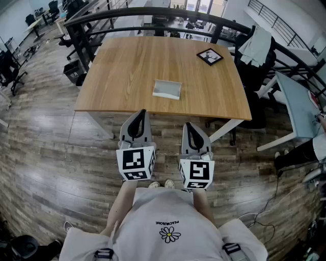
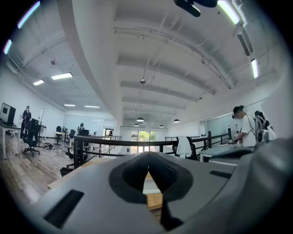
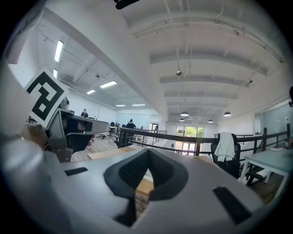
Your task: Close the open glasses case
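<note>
The open glasses case [image 1: 167, 89], pale grey-white, lies near the front middle of the wooden table [image 1: 122, 71]. My left gripper [image 1: 142, 112] and right gripper [image 1: 188, 125] hang side by side over the floor, short of the table's front edge and apart from the case. Both point level toward the table. Each has its jaws closed together with nothing between them. In the left gripper view, a sliver of the case [image 2: 151, 186] shows through the gap behind the left gripper [image 2: 149, 157]. The right gripper view shows the same past the right gripper [image 3: 147, 155].
A small black-framed picture [image 1: 210, 56] lies at the table's far right corner. A dark railing [image 1: 153, 14] runs behind the table. A chair draped with cloth [image 1: 257, 46] and a white desk [image 1: 298, 104] stand to the right. Wood floor [image 1: 61, 142] surrounds the table.
</note>
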